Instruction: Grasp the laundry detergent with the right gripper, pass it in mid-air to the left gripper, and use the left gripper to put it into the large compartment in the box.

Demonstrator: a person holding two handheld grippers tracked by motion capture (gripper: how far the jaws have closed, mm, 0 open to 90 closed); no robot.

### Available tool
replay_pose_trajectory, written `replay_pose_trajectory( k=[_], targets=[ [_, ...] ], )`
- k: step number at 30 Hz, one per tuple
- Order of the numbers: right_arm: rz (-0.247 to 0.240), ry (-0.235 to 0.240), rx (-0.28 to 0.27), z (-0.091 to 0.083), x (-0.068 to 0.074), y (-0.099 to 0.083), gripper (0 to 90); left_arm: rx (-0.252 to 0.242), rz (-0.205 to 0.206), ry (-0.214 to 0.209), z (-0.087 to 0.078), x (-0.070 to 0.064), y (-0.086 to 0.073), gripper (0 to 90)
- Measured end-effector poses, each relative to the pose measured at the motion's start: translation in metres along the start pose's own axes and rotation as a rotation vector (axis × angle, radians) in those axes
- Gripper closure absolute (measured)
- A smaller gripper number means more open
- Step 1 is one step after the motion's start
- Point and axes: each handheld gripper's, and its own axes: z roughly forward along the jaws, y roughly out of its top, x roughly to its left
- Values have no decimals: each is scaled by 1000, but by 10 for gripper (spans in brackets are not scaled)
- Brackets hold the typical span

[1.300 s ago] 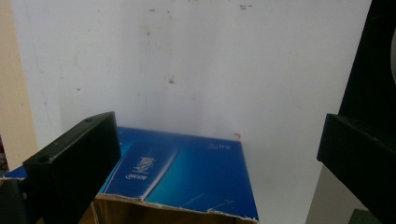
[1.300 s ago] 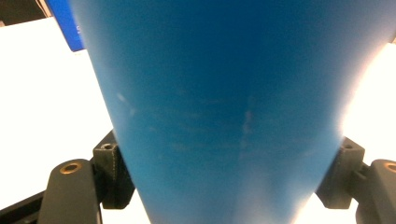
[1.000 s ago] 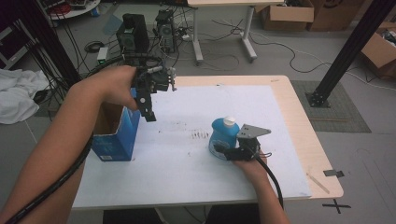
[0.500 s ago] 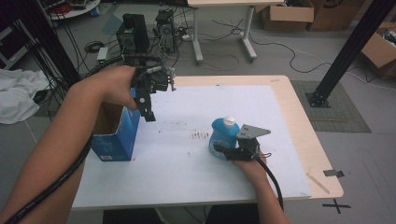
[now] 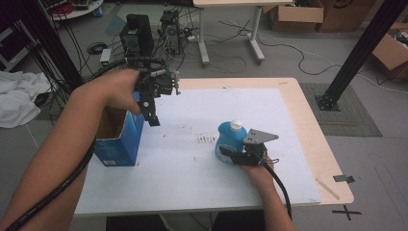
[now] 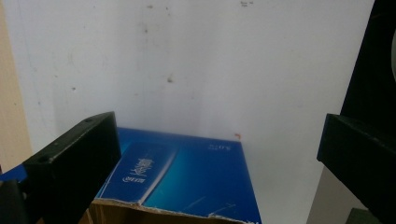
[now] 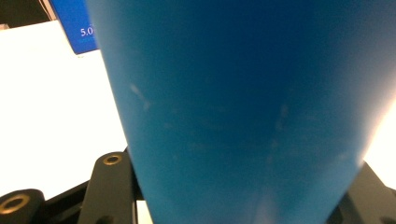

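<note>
A blue bottle [image 5: 230, 140] with a white cap [image 5: 235, 124] stands upright on the white table sheet [image 5: 192, 168], right of centre. My right gripper [image 5: 231, 157] is shut on the bottle's lower body, which looms close between its jaws as the blue bottle [image 7: 243, 107] in the right gripper view. An open-topped blue cardboard box [image 5: 119, 140] stands at the table's left side. My left gripper [image 5: 153, 117] hangs open in the air above the box's right edge, pointing down. In the left gripper view the blue box [image 6: 187, 177] lies below the left gripper [image 6: 219, 163].
The wooden table edge [image 5: 320, 139] borders the sheet on the right. Small dark marks [image 5: 207, 139] dot the sheet's middle. Behind the table, computer towers [image 5: 137, 29] and cables sit on the floor. A black metal post [image 5: 356, 53] stands at right, white cloth [image 5: 17, 98] at left.
</note>
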Motion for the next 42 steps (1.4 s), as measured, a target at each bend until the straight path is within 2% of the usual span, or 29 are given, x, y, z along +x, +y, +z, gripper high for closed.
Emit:
replay_pose_trajectory(
  k=[10,13,17,21,26,30,35,42],
  targets=[
    [-25,-6,6,-1,1,2,459,-3,10,-1,0,-2,3,1],
    [-18,12,-1,-3,0,3,462,-1,12,-1,-1,-3,3,0],
    [-42,52,2,-8,3,12,465,-6,11,-2,-1,-3,2,1],
    [-50,118,-5,-13,7,24,468,-8,24,-3,-1,-6,2,0],
    [-89,190,32,-13,16,39,469,-5,43,-3,-1,-12,3,0],
    [-110,257,54,-9,21,47,468,-6,63,-2,-1,-19,7,0],
    [-135,308,69,-3,26,55,469,-10,97,-4,2,-31,10,1],
    [-167,385,93,13,40,61,471,-10,123,-24,11,-45,12,0]
  ],
)
